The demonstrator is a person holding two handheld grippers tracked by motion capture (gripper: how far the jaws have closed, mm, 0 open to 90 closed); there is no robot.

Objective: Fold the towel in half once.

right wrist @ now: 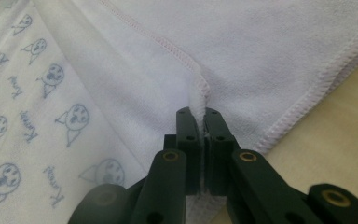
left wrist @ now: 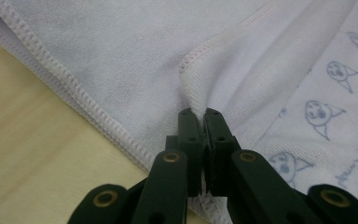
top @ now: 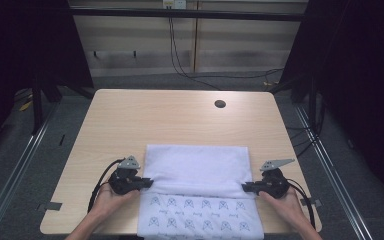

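1. White towel (top: 197,167) with printed cat-face underside, spread on the wooden counter (top: 130,120) at the middle of the near edge; far half plain white, near strip showing the print and overhanging the near edge.
2. Left gripper (top: 147,183) clenched on the towel's stitched hem at the left end of the fold line; fingers (left wrist: 189,135) pinching a raised ridge of cloth.
3. Right gripper (top: 246,187) clenched likewise on the hem at the right end; fingers (right wrist: 189,133) closed tight on the seam.
4. Step in hand, as judged: folding, with both corners of the upper layer held mid-carry.
5. Next move calls for level, matched travel of both hands, hem kept taut, edges aligned before letting go.
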